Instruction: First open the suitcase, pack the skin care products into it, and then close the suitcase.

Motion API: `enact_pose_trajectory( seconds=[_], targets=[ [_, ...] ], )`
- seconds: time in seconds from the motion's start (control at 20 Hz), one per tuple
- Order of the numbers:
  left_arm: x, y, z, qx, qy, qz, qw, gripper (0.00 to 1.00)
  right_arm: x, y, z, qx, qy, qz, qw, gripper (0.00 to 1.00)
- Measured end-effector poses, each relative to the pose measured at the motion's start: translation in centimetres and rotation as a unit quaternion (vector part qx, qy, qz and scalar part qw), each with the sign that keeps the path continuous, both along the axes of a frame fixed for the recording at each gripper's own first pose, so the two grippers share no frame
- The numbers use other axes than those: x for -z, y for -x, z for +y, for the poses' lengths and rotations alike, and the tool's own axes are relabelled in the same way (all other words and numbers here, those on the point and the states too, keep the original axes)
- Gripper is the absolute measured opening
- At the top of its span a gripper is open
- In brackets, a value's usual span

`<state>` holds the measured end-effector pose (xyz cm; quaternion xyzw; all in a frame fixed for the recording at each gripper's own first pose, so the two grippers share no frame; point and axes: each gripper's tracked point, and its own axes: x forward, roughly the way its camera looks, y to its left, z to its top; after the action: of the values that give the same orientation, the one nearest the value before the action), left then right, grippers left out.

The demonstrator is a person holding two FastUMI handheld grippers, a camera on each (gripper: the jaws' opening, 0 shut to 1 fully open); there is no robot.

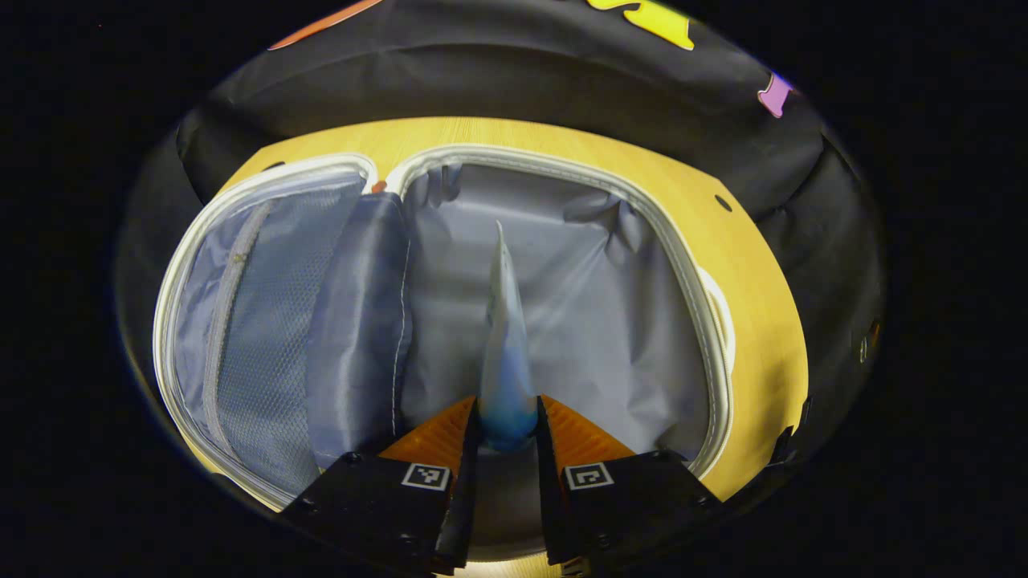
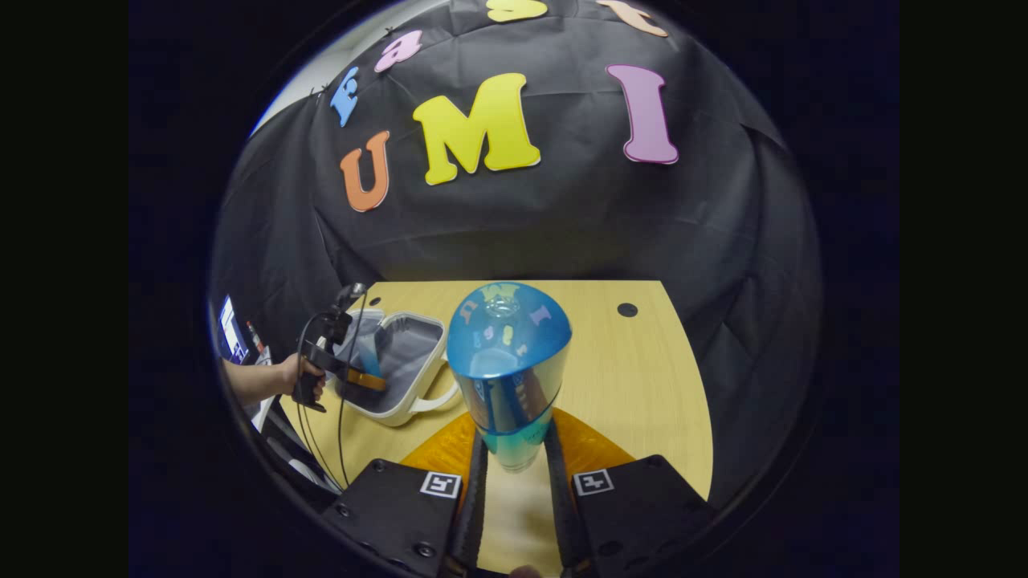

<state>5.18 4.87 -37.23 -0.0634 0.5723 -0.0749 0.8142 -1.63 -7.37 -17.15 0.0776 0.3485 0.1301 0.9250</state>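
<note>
- While the suitcase (image 1: 562, 265) lay open on the tabletop (image 1: 755, 321), the left gripper (image 1: 507, 421) clenched a blue tube (image 1: 504, 345) above its lining.
- Right gripper (image 2: 514, 449) gripped a blue bottle (image 2: 507, 361) over the tabletop's near edge.

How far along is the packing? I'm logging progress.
Done: the suitcase lies open on the table. In hand: the left hand-held gripper holds a tube over the lining, and the right hand-held gripper grips a blue bottle off to the side. Left: put both in, then close the lid.
</note>
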Motion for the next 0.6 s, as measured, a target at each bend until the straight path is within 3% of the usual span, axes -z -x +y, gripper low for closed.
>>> enact_pose_trajectory(
  seconds=[0.05, 0.1, 0.3, 0.6],
  targets=[
    [-0.2, -0.1, 0.0, 0.004, -0.002, 0.005, 1.0, 0.44, -0.1, 0.1, 0.0, 0.002, -0.001, -0.001, 1.0, 0.31],
    [0.2, -0.1, 0.2, 0.009, -0.01, 0.017, 1.0, 0.38, -0.3, 0.1, 0.1, 0.004, -0.001, -0.003, 1.0, 0.31],
    [0.1, -0.5, 0.2, 0.0, -0.021, 0.056, 0.998, 0.38, -0.6, 0.5, 0.5, 0.008, -0.011, -0.002, 1.0, 0.34],
    [0.6, -0.8, 0.2, 0.009, -0.052, 0.085, 0.995, 0.39, -1.4, 1.0, 0.7, 0.005, 0.0, -0.013, 1.0, 0.31]
  ],
)
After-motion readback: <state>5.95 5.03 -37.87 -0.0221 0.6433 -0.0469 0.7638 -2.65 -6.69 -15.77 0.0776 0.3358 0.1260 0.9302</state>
